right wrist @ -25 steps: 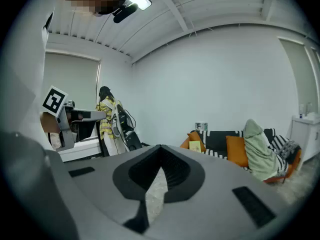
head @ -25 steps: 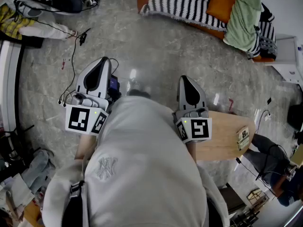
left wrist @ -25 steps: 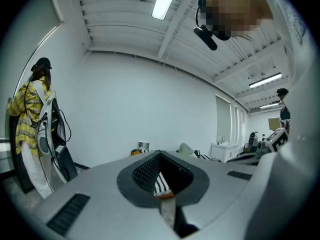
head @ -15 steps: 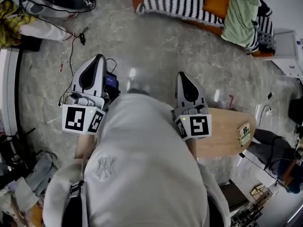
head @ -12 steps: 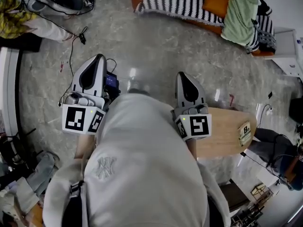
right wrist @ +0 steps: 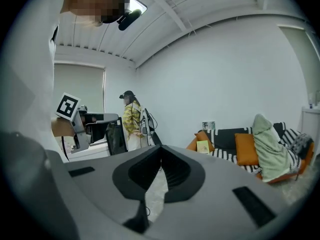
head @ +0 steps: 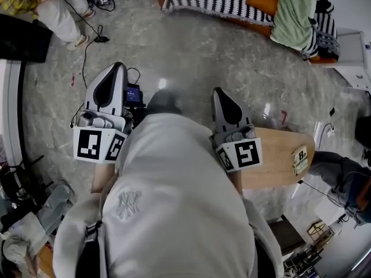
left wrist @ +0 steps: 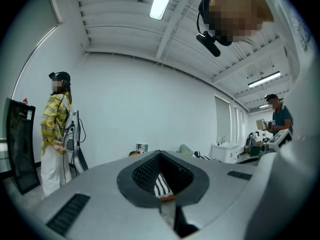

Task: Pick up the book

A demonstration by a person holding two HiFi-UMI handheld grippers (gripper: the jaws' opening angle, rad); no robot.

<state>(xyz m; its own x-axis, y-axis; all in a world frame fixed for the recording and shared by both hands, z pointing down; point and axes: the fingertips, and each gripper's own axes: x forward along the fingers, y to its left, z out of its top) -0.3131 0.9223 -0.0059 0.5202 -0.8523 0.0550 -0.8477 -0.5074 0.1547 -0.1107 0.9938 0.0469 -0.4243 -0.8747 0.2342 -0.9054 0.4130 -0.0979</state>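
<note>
Both left tool (head: pixel 115 69) and right tool (head: pixel 220 95) point forward, shut.

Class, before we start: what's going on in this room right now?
A person stands on a marble floor with a tool in each hand. The left tool and right tool are both shut and empty, and both point toward a striped sofa. What looks like the book leans against the sofa's cushions, not yet picked up. A wooden table is on the person's right.
</note>
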